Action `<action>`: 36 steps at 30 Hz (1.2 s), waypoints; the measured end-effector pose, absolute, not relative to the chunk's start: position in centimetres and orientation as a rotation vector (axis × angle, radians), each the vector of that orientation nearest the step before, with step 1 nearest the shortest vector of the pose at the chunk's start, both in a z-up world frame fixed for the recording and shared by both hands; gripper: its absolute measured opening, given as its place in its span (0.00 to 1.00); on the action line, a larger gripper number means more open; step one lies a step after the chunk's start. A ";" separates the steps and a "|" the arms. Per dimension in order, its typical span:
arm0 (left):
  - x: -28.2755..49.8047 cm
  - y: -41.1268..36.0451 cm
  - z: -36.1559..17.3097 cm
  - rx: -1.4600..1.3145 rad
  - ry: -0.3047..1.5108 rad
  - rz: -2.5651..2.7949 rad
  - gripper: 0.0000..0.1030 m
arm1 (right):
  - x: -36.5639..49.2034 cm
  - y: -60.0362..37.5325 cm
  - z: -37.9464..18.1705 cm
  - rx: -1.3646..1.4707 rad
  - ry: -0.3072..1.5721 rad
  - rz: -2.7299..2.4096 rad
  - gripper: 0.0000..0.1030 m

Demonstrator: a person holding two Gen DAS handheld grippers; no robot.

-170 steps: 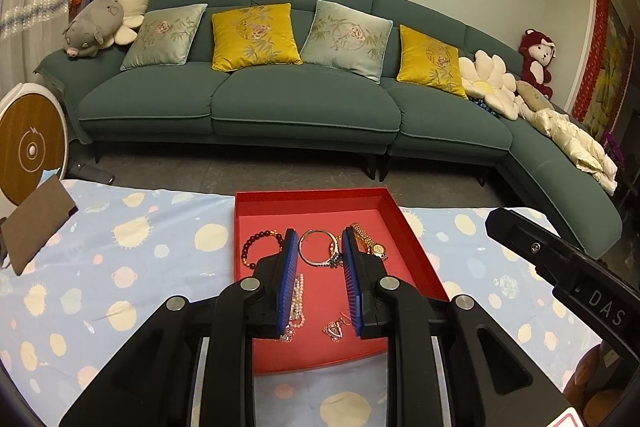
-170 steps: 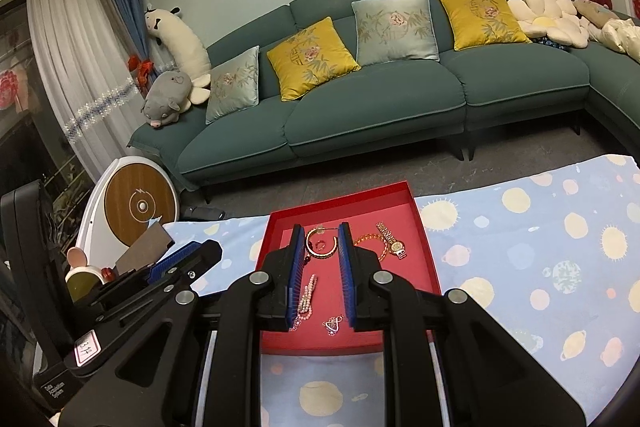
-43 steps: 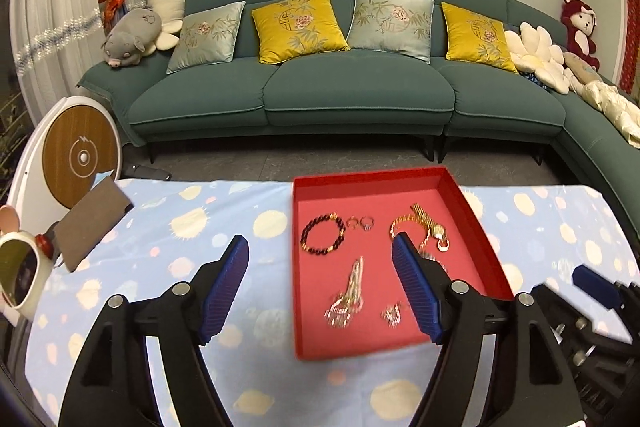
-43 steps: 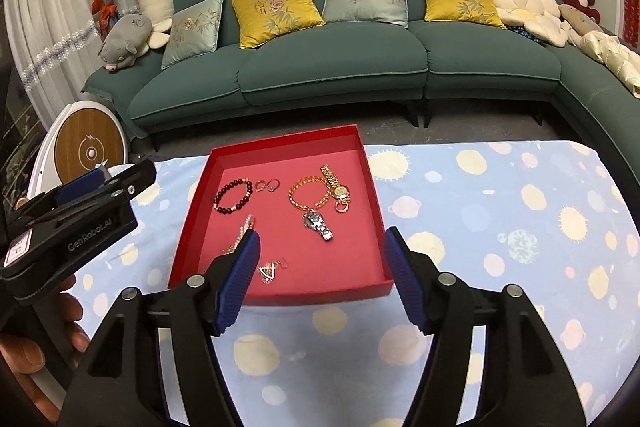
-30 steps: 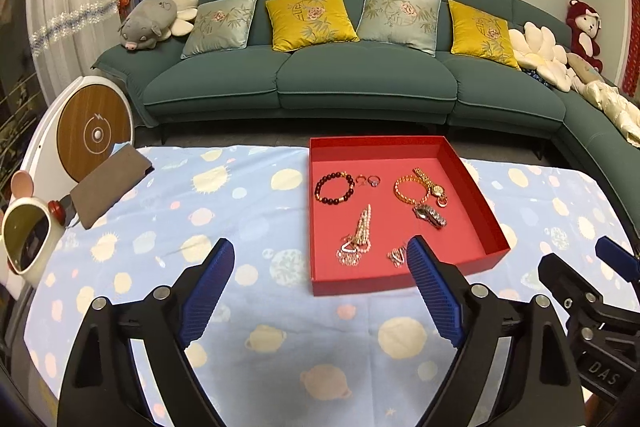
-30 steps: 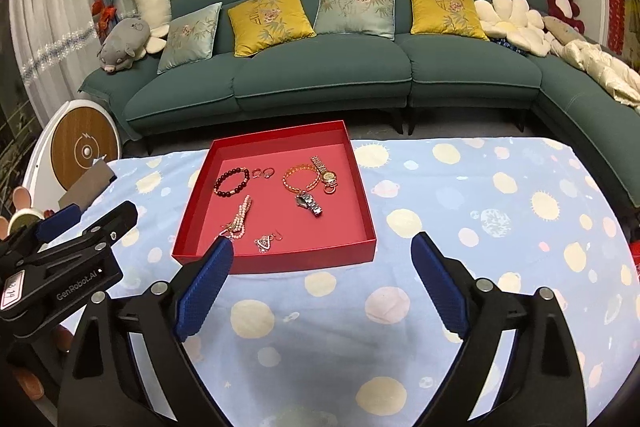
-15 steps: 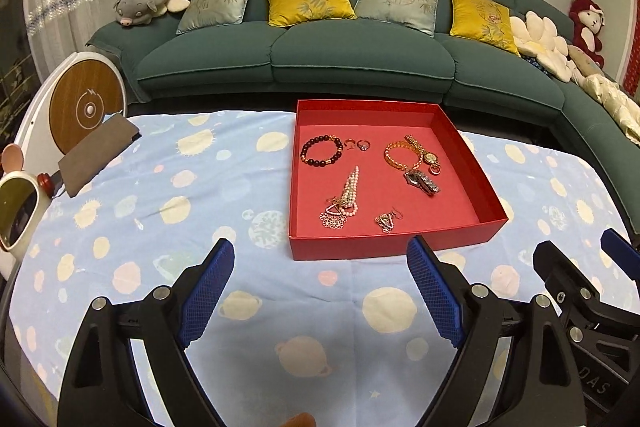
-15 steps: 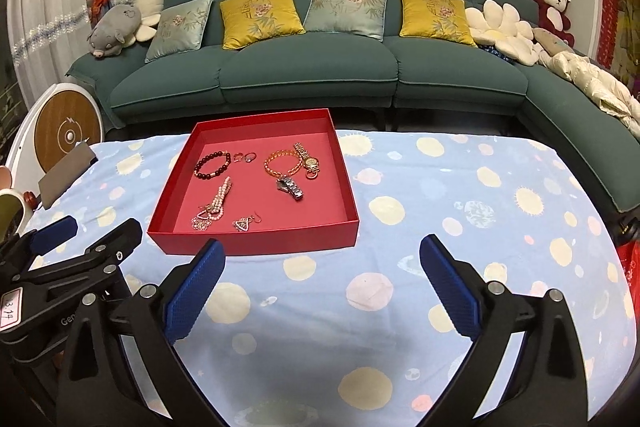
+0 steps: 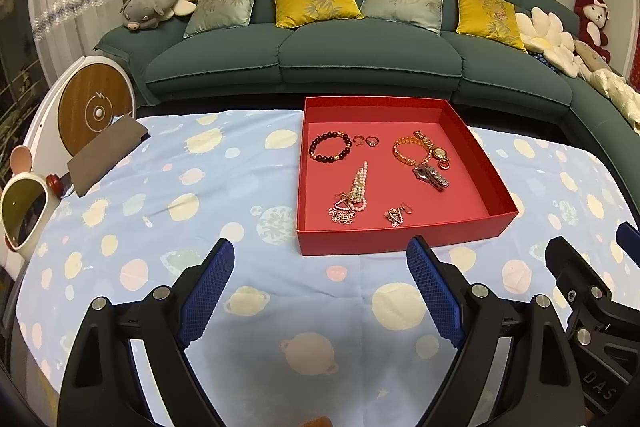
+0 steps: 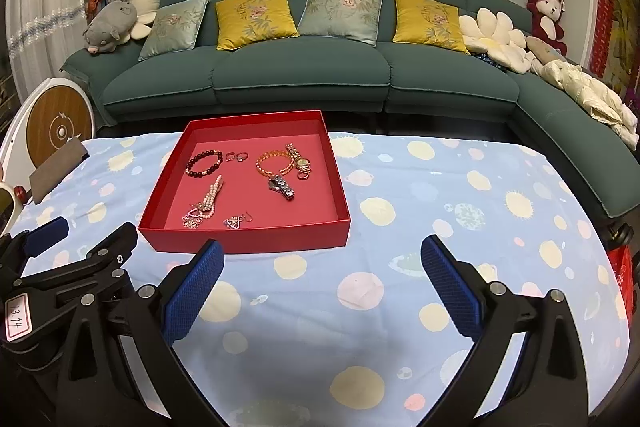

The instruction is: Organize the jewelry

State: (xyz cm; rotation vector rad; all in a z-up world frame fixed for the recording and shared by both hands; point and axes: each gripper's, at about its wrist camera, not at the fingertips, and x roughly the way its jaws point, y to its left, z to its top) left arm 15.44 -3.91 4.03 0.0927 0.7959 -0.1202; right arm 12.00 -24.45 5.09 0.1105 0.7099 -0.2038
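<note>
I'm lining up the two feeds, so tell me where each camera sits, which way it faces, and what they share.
Left wrist: rides on the left gripper, looking forward over the spotted tablecloth at the red tray and sofa; its own open blue-padded fingers show, with the other gripper at the right edge.
Right wrist: rides on the right gripper, facing the same way from further right; its open fingers show, the left gripper at lower left.
Shared: tray, jewelry, tablecloth, sofa.
</note>
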 end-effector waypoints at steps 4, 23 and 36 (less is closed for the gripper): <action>15.3 -3.9 4.0 0.107 0.790 -0.116 0.83 | 11.9 -24.3 5.1 0.103 0.702 -0.203 0.94; 15.1 -3.2 4.0 0.114 0.785 -0.084 0.83 | 12.0 -23.2 4.4 0.070 0.718 -0.196 0.95; 15.2 -3.0 4.1 0.112 0.788 -0.076 0.83 | 12.1 -22.8 4.2 0.078 0.727 -0.192 0.94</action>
